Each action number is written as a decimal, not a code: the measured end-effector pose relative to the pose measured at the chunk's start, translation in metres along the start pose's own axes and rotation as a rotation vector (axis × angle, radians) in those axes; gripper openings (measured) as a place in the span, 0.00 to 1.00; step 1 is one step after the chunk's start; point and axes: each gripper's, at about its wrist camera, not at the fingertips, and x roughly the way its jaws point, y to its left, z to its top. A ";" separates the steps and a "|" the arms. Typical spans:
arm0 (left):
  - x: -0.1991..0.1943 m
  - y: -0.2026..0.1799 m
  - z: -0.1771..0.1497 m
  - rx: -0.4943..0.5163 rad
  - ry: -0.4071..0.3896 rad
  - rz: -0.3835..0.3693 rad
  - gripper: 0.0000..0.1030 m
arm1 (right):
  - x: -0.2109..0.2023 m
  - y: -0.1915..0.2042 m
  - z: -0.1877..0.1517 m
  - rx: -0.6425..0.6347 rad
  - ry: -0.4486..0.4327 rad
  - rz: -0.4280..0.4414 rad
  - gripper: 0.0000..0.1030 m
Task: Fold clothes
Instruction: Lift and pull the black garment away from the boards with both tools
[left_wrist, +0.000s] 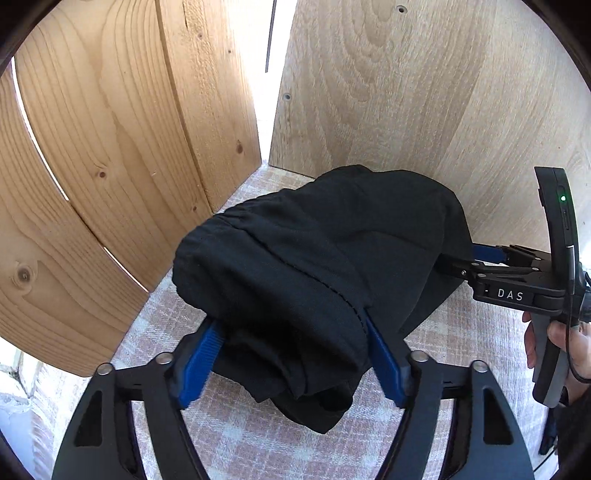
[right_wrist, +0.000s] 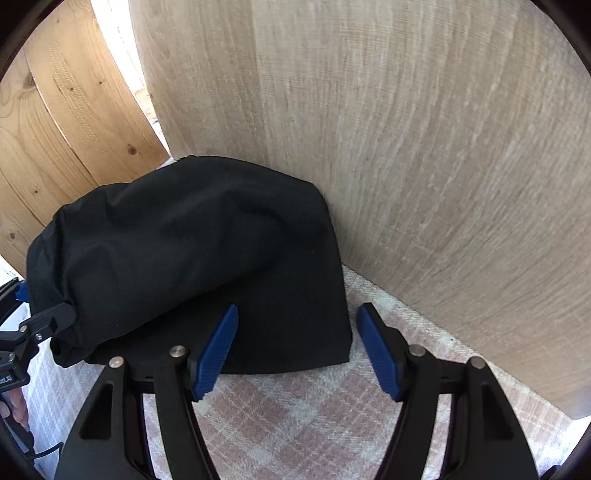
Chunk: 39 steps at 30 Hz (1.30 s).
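Here left gripper (left_wrist: 291, 332) jaws grip black garment (left_wrist: 317, 251); right gripper (right_wrist: 295, 328) jaws wide

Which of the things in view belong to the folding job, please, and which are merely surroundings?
Job:
- black garment
- left gripper, straddling a bunched fold of it
- right gripper, open at its flat edge

Surroundings:
- plaid cloth underneath
- pine boards
- grey panel
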 end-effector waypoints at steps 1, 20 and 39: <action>0.001 0.000 0.000 0.005 0.001 -0.017 0.52 | 0.000 0.003 0.000 -0.015 -0.002 -0.009 0.21; -0.069 -0.015 -0.042 0.180 -0.057 -0.221 0.15 | -0.104 0.047 -0.070 -0.025 -0.046 0.100 0.05; -0.093 0.025 -0.075 0.131 0.124 -0.233 0.75 | -0.160 0.031 -0.096 0.067 0.048 0.033 0.58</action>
